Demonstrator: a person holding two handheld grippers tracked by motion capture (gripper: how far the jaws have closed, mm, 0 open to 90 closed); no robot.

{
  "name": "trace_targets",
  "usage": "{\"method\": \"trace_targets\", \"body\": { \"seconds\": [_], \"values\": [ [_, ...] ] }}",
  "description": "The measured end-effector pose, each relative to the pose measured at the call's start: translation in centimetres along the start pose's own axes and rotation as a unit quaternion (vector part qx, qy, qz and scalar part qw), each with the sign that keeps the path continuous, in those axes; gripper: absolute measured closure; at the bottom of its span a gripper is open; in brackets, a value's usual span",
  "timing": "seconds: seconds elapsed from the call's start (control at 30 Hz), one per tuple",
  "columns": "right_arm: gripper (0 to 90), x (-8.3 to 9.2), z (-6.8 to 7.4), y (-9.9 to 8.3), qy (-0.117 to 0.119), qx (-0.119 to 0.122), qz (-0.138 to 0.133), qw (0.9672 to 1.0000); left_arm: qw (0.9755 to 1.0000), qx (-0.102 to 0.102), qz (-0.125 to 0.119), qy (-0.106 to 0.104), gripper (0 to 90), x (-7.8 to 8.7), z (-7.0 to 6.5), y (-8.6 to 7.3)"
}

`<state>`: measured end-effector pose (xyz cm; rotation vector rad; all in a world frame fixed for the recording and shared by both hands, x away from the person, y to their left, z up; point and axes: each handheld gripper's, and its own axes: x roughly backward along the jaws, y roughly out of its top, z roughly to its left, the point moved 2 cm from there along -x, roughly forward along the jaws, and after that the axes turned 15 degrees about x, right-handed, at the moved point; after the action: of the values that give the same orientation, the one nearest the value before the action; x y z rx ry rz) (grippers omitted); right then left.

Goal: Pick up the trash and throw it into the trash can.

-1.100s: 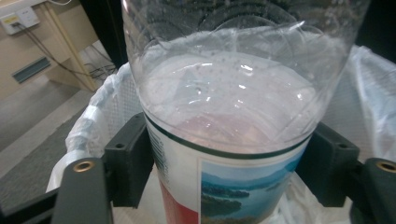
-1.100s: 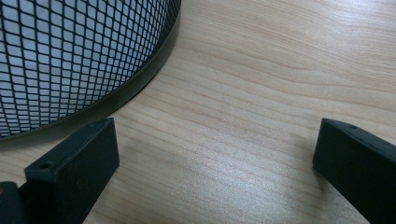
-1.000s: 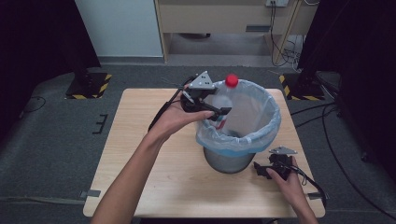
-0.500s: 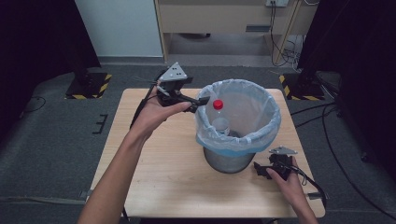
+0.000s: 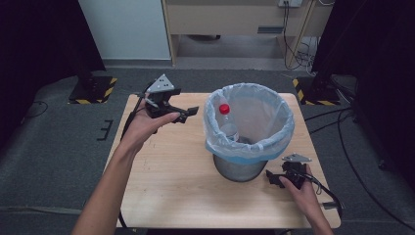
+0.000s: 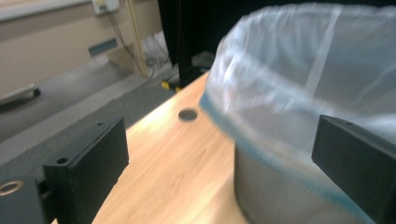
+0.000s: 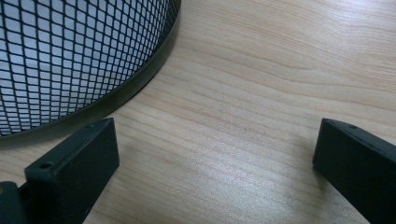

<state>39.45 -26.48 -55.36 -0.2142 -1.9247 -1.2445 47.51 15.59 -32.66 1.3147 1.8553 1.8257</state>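
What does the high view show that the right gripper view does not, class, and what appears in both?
High view alone: the red-capped bottle inside the bin, the blue-edged liner bag, the left gripper with jaws open above the table, and the person's forearms.

Right gripper view alone: the bin's black mesh wall up close, its bottom rim on the wood.

Both: the waste bin, the wooden table and the right gripper, jaws open.

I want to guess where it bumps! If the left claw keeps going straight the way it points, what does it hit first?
Probably the bin. The left claw is open and points at the bin's side, where the plastic bag folds over the rim. Nothing shows in between, though depth is hard to judge.
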Motion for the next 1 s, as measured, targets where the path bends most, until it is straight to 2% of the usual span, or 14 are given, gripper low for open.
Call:
{"method": "trace_targets", "body": {
  "seconds": [0.23,0.33,0.37,0.43,0.47,0.5,0.53,0.57,0.6,0.67,0.8,0.83,1.0],
  "values": [
    [0.5,0.0,0.0,0.0,0.000,0.000,0.000,1.0000,0.9994,0.021,0.026,0.010,2.9,-1.2,1.8,-3.5],
    [0.4,0.0,0.0,0.0,0.000,0.000,0.000,1.0000,0.9991,0.028,0.030,0.010,3.1,-1.4,2.1,-4.2],
    [0.4,0.0,0.0,0.0,0.000,0.000,0.000,1.0000,0.9986,0.039,0.036,0.009,3.2,-1.7,2.5,-5.0],
    [0.5,0.0,0.0,0.0,0.000,0.000,0.000,1.0000,0.9979,0.042,0.047,0.017,3.4,-2.0,2.9,-5.9],
    [0.5,0.0,0.0,0.0,0.000,0.000,0.000,1.0000,0.9979,0.042,0.047,0.017,3.4,-2.0,2.9,-5.9],
    [0.5,0.0,0.0,0.0,0.000,0.000,0.000,1.0000,0.9972,0.046,0.057,0.019,3.4,-2.4,3.1,-6.8],
    [0.5,0.0,0.0,0.0,0.000,0.000,0.000,1.0000,0.9972,0.046,0.057,0.019,3.3,-2.4,3.1,-6.8],
    [0.4,0.0,0.0,0.0,-0.001,0.000,0.000,1.0000,0.9965,0.048,0.065,0.020,3.3,-2.8,3.2,-7.6],
    [0.4,0.0,0.0,0.0,-0.001,0.000,0.000,1.0000,0.9965,0.048,0.065,0.020,3.2,-2.8,3.2,-7.6],
    [0.5,0.0,0.0,0.0,0.000,0.000,0.000,1.0000,0.9956,0.052,0.075,0.020,3.2,-3.4,3.3,-8.7],
    [0.4,0.0,0.0,0.0,0.000,-0.001,0.000,1.0000,0.9946,0.057,0.084,0.020,3.1,-4.0,3.3,-9.8],
    [0.5,0.0,0.0,0.0,0.000,0.000,0.000,1.0000,0.9938,0.060,0.091,0.023,3.1,-4.3,3.4,-10.4],
    [0.5,0.0,0.0,0.0,0.000,0.000,0.000,1.0000,0.9922,0.064,0.102,0.033,3.1,-4.8,3.7,-11.6]
  ]
}}
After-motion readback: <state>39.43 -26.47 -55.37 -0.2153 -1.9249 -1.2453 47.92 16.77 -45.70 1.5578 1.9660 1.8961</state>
